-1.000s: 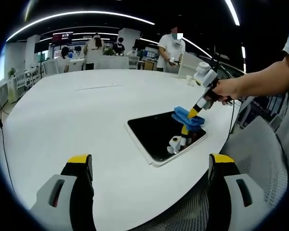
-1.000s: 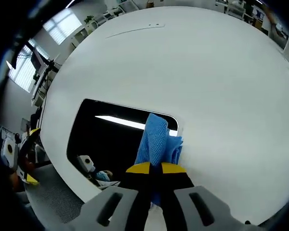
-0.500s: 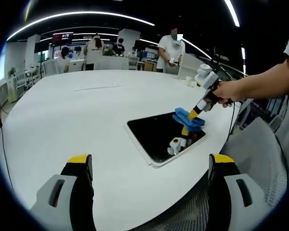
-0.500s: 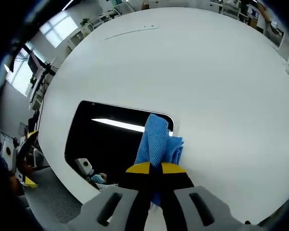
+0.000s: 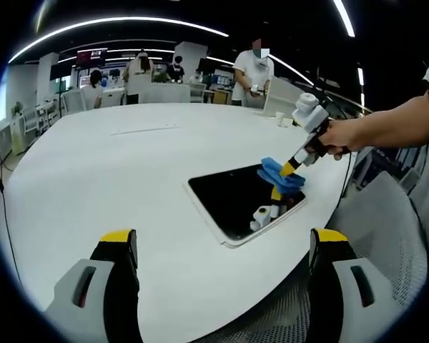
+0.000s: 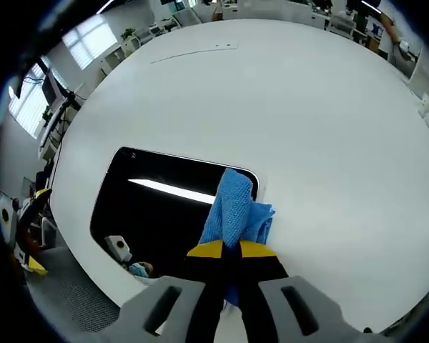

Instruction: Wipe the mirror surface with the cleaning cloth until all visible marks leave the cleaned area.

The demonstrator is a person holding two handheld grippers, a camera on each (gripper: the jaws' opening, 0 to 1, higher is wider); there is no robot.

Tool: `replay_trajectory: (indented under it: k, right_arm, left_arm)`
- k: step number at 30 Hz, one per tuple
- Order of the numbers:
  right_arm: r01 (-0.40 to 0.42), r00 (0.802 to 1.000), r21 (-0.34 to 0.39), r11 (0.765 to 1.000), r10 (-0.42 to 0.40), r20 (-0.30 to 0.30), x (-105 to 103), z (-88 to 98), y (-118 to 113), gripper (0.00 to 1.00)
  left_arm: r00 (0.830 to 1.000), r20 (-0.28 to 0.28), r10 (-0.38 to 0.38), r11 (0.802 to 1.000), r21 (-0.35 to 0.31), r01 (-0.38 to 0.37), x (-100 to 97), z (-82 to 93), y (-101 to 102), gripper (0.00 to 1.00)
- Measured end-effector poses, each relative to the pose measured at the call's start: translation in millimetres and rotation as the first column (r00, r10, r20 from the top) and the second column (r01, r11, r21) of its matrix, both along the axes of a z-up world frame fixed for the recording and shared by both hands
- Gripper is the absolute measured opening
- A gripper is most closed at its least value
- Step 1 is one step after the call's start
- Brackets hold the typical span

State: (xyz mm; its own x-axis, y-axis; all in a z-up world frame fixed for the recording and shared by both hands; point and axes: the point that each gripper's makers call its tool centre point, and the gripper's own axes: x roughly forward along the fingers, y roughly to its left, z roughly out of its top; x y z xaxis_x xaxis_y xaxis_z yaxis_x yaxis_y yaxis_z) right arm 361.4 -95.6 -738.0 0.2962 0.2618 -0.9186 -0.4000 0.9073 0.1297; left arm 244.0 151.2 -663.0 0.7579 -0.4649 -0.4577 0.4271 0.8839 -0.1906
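A flat rectangular mirror (image 5: pixel 237 202) (image 6: pixel 154 207) with a white rim lies on the white table near its right edge, its face dark with reflections. My right gripper (image 6: pixel 230 251) (image 5: pixel 291 167) is shut on a folded blue cleaning cloth (image 6: pixel 235 213) (image 5: pixel 279 176), which hangs at the mirror's far right corner; I cannot tell whether it touches the glass. My left gripper (image 5: pixel 222 246) stands open low in front, well short of the mirror, with nothing between its jaws. A person's hand (image 5: pixel 336 133) holds the right gripper.
The round white table (image 5: pixel 107 171) stretches wide to the left and back. A grey mesh chair (image 5: pixel 386 229) stands by the table's right edge. Small white items (image 5: pixel 282 118) sit at the far edge. People stand and sit at desks behind.
The right gripper with the cloth has drifted slightly up and away along the mirror's far edge. The left gripper has stayed where it was.
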Motion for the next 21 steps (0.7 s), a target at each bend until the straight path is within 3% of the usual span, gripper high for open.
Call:
replay_trajectory:
  k: [21]
  right_arm:
    - [0.046,0.999,0.011,0.999,-0.046,-0.026,-31,-1.4,-5,0.00]
  left_arm:
    - [1.000,0.022,0.017,1.000,-0.009,-0.017,2.1,4.1,3,0.99]
